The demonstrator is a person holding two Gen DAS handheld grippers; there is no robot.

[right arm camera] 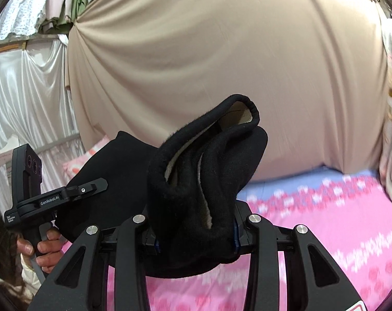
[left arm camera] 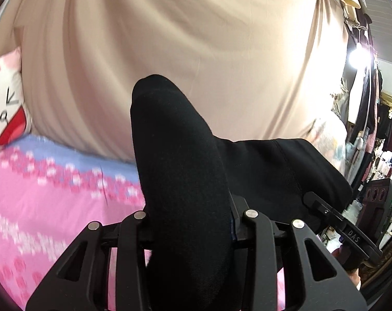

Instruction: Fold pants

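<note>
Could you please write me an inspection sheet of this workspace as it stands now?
Surface: bed with pink floral sheet with a blue band at its far edge.
Job's things: black pants, pale lining showing, lifted above the bed and spanning both tongs.
Clutter: cartoon pillow at the bed's far left corner.
Grippers: left tongs shut on the pants; right tongs shut on the pants.
Cables: nothing seen.
Surroundings: beige draped cloth behind the bed; white curtain; hanging clothes; bright lamp.
</note>
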